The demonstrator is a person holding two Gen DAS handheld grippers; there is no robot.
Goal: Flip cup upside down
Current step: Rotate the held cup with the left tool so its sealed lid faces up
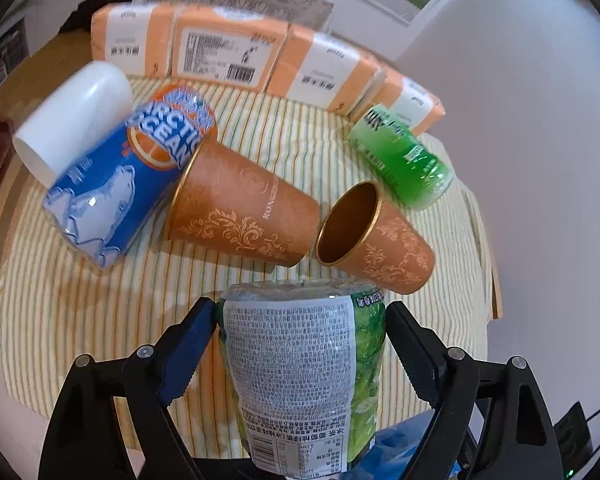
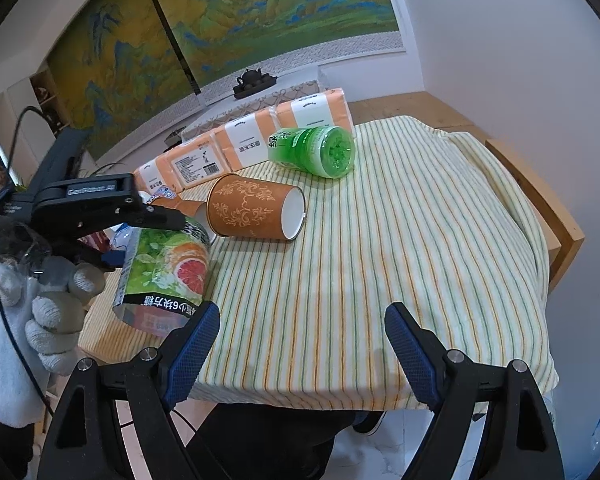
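Note:
My left gripper (image 1: 300, 316) is shut on a green cut-bottle cup with a grapefruit label (image 1: 300, 368). It holds the cup above the striped cloth (image 1: 100, 312), with the open end toward me. The right wrist view shows the same cup (image 2: 164, 268) tilted in the left gripper (image 2: 156, 216), its open mouth pointing down and forward. My right gripper (image 2: 302, 320) is open and empty over the cloth's near edge (image 2: 340, 280). Two orange paper cups (image 1: 240, 208) (image 1: 380, 240) lie on their sides just beyond the held cup.
A blue Arctic Ocean cup (image 1: 112, 184), a white cup (image 1: 72, 116) and a green bottle cup (image 1: 404, 160) lie on the cloth. Orange tissue packs (image 1: 228, 52) line the far edge. A white wall (image 1: 520, 120) is on the right.

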